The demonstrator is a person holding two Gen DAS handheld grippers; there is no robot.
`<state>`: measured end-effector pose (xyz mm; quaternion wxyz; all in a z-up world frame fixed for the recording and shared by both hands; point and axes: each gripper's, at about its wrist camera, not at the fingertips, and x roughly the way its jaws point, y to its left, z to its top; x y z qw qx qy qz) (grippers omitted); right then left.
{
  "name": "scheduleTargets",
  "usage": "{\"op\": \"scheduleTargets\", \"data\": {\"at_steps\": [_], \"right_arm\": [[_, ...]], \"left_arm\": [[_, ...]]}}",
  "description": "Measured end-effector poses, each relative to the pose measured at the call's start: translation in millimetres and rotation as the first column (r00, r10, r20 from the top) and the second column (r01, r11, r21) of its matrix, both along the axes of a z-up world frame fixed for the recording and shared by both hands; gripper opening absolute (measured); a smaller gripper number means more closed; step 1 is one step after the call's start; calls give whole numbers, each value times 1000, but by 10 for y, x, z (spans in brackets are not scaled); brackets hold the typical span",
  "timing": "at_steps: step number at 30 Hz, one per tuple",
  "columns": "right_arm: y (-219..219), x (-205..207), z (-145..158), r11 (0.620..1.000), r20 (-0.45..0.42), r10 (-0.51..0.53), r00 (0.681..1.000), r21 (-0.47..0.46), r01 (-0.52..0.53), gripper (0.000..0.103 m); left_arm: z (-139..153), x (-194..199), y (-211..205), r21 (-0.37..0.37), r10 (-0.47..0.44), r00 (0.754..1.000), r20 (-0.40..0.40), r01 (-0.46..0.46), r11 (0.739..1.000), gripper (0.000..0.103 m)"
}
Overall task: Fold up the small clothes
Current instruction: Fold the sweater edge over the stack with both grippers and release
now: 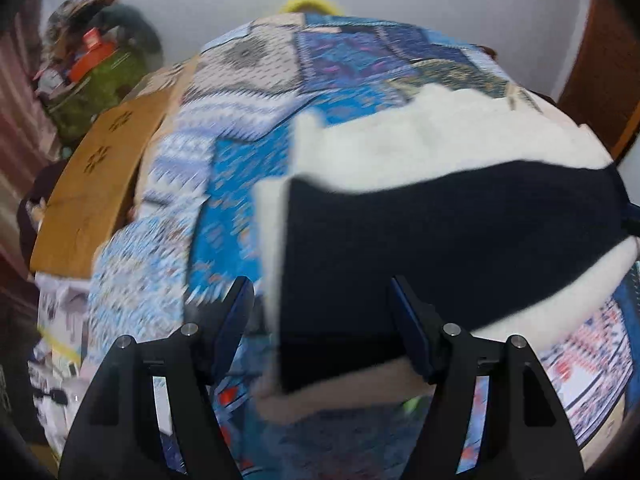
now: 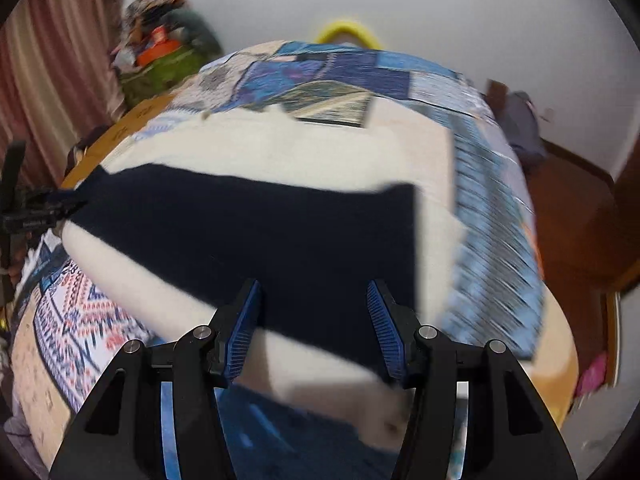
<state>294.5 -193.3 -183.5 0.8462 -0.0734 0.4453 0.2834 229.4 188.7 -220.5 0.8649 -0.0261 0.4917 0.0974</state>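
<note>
Through both wrist cameras I look down onto a bed point(image 1: 248, 152) covered with a blue patchwork-patterned spread. A cream-white cloth point(image 1: 420, 140) lies spread over the middle of the bed, and on top of it lies a dark navy garment point(image 1: 440, 240), flat and roughly rectangular, stretching across the cloth. In the left wrist view my left claw point(image 1: 322, 312) hangs over the garment's near left corner, its two blue-padded fingers point(image 1: 236, 316) standing well apart; the corner of the dark fabric sits in the gap between them, but the pads do not press on it, so the claw holds nothing. In the right wrist view my right claw point(image 2: 314, 308) hangs over the near edge of the same navy garment point(image 2: 260, 232), toward its right end, fingers point(image 2: 382, 320) parted to a moderate width, with dark fabric showing between them and no pad closed on it. The cream cloth point(image 2: 280, 148) shows beyond and in front of the garment there too. Both views are blurred with motion. At the far left of the right wrist view, the other claw's black body pokes in beside the garment's left end. A brown cardboard box point(image 1: 100, 184) rests by the bed's left edge, a heap of clutter point(image 1: 88, 64) sits by the wall behind it, and something yellow point(image 2: 346, 32) curves up past the bed's far edge.
</note>
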Motion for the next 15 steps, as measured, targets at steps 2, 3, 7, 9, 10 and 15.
{"op": "scheduleTargets", "data": {"at_steps": [2,3,7,9,10,15], "right_arm": [[-174,-63,55,999,6,-29,1000,18,29,51],[-224,-87,72,998,17,-55,998,-3,56,51],[-437,-87,129,992,17,-123,992,-21,123,51],[-479,-123,235,991,32,-136,990,-3,136,51],[-477,-138,276,991,46,-136,990,-2,136,51],[-249,-226,591,997,122,-67,990,41,63,53]], "left_arm": [[-13,-82,103,-11,29,1000,-3,-29,1000,69],[-11,-142,173,-12,50,999,-4,-50,999,69],[79,-328,361,-35,113,994,11,-113,993,69],[173,-410,406,-65,142,989,28,-140,988,69],[213,-442,414,-68,155,987,35,-152,986,69],[361,-625,395,-190,215,974,67,-199,961,70]]}}
